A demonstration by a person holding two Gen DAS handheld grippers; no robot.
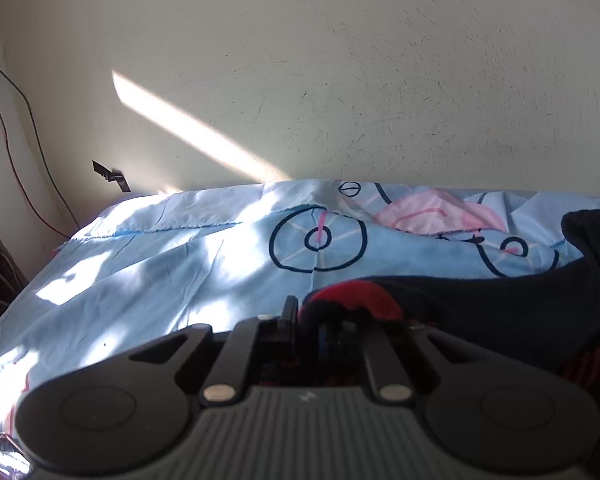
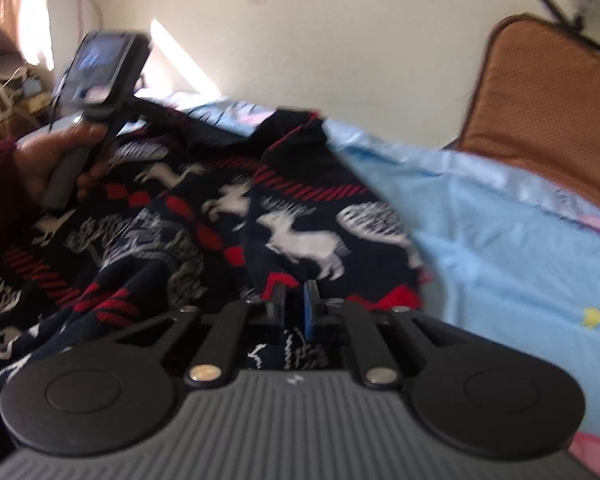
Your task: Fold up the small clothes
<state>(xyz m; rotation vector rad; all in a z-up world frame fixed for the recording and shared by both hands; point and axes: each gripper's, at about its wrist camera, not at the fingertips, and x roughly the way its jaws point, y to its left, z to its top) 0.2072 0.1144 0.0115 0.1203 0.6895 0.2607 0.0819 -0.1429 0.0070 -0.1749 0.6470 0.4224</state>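
**Both grippers pinching one sweater on the bed**

The right gripper (image 2: 296, 300) sits nearest, its fingers drawn close together over the hem of the one dark reindeer-patterned sweater (image 2: 228, 216), fabric bunched between them. The left gripper (image 1: 304, 316) pinches the sweater's red-trimmed edge (image 1: 352, 296). The sweater lies rumpled across the light-blue bedsheet (image 2: 500, 248), towards the bed's wall-side edge. One brown cushion (image 2: 548, 112) leans at the far right corner.

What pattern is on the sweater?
White reindeer and red bands on dark navy sweater; right wrist view shows it best.
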